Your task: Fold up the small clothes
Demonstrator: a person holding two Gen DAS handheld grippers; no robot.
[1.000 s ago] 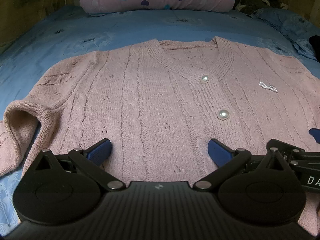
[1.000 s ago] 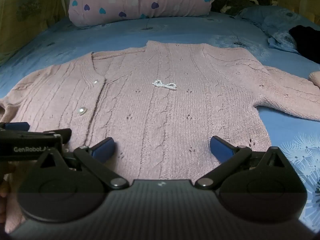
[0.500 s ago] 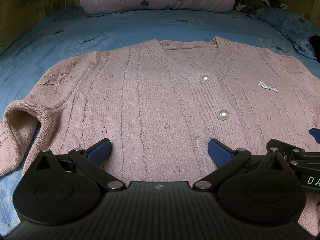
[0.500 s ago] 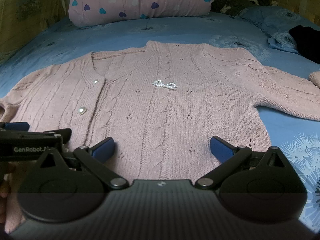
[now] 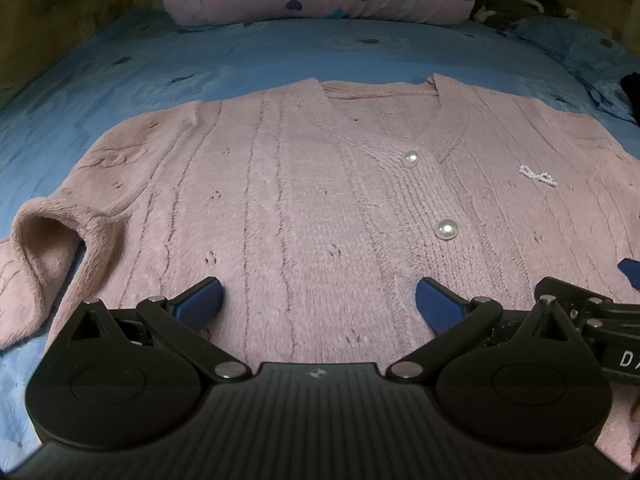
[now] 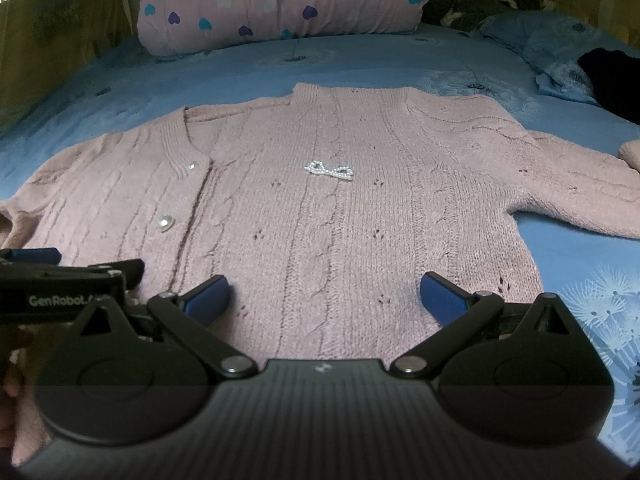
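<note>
Blue bed (image 5: 280,52) before us | pink cardigan (image 5: 320,200) spread flat on it, front up | our left hand-held gripper (image 5: 318,300) and right hand-held gripper (image 6: 324,294) wide apart over its hem, holding nothing

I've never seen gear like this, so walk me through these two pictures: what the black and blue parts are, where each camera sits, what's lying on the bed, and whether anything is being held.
There is no robot here. A person carries a two-finger tool in each hand, and each tool has a camera looking forward along its blue fingers.

One picture comes from the left hand-held gripper, the other from the right hand-held gripper. The black shapes at the bottom are each tool's own body.

On the blue bedsheet a pink cardigan lies spread flat, front up, with pearl buttons and a small beaded bow. A heart-print pillow lies at the far end.

Both tools have their fingers wide apart near the cardigan's bottom edge. Nothing is held.
</note>
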